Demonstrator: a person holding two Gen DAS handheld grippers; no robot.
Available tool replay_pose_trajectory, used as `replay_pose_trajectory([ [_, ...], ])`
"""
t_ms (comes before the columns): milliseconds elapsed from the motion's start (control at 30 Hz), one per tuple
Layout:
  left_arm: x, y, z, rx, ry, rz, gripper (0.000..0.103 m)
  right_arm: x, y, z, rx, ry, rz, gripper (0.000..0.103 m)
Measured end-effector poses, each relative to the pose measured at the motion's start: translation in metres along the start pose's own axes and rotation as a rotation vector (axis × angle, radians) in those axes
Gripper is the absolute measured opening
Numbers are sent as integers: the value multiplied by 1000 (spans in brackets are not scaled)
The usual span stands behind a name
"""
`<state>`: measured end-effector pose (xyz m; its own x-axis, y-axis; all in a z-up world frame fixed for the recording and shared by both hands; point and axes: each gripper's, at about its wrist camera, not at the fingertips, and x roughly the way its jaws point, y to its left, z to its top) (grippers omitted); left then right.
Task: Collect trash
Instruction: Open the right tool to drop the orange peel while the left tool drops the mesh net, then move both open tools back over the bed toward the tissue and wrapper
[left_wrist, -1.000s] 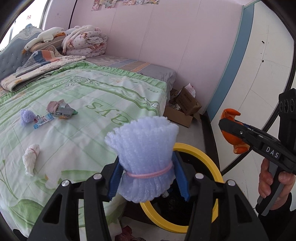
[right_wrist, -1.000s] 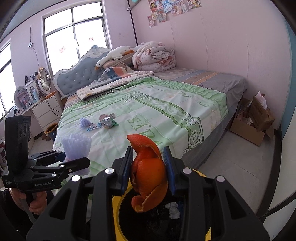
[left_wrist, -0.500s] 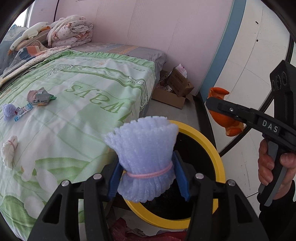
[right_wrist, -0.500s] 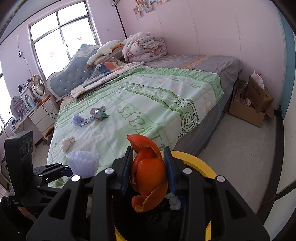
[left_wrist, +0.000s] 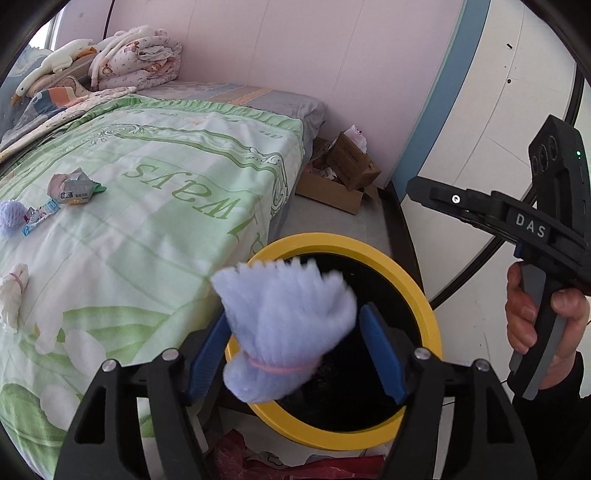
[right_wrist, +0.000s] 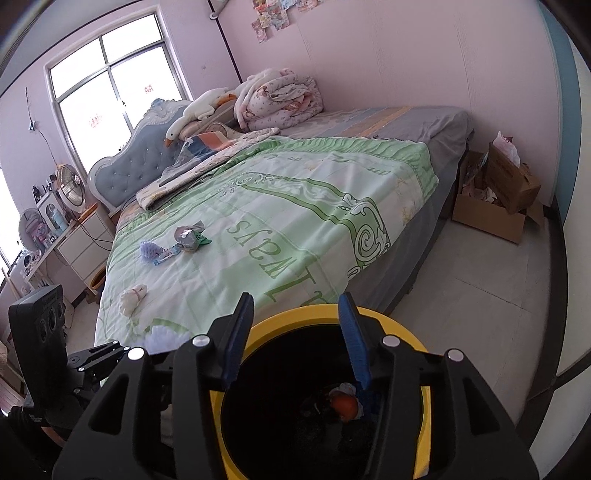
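My left gripper (left_wrist: 293, 350) hangs over the yellow-rimmed trash bin (left_wrist: 417, 291), jaws opening. Between them a blurred purple foam net (left_wrist: 284, 332) tied with a pink band slips down, clear of the right pad. My right gripper (right_wrist: 293, 301) is also over the bin (right_wrist: 399, 332), jaws opening with nothing between them. An orange peel (right_wrist: 345, 404) lies inside the bin. A hand (left_wrist: 532, 321) holds the right gripper (left_wrist: 413, 188) at the right of the left wrist view. On the bed lie a crumpled wrapper (left_wrist: 70, 188), a candy wrapper (left_wrist: 40, 216), a purple foam ball (left_wrist: 9, 218) and a white wad (left_wrist: 13, 295).
The bin stands at the foot corner of the bed with a green cover (right_wrist: 295, 206). Open cardboard boxes (right_wrist: 506, 192) sit on the floor by the pink wall. A nightstand (right_wrist: 81, 243) with a fan stands beside the headboard. Bare floor (right_wrist: 480, 280) runs right of the bed.
Both grippers came down over the bin and their jaws opened. The orange peel dropped out of the right gripper into the bin. The foam net came loose in the left gripper.
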<state>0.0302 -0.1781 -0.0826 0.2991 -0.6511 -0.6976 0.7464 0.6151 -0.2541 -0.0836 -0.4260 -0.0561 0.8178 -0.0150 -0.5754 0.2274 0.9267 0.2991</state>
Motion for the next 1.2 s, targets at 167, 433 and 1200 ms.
replay_pose_trajectory([
  [167, -7, 3, 2, -3, -29, 3, 77, -5, -5, 5, 16, -20, -14, 46],
  [433, -19, 16, 8, -23, -64, 26, 77, -2, 2, 13, 0, -36, -15, 47],
  [1200, -68, 108, 20, -145, -179, 184, 81, 56, 69, 48, -111, -34, 62, 56],
])
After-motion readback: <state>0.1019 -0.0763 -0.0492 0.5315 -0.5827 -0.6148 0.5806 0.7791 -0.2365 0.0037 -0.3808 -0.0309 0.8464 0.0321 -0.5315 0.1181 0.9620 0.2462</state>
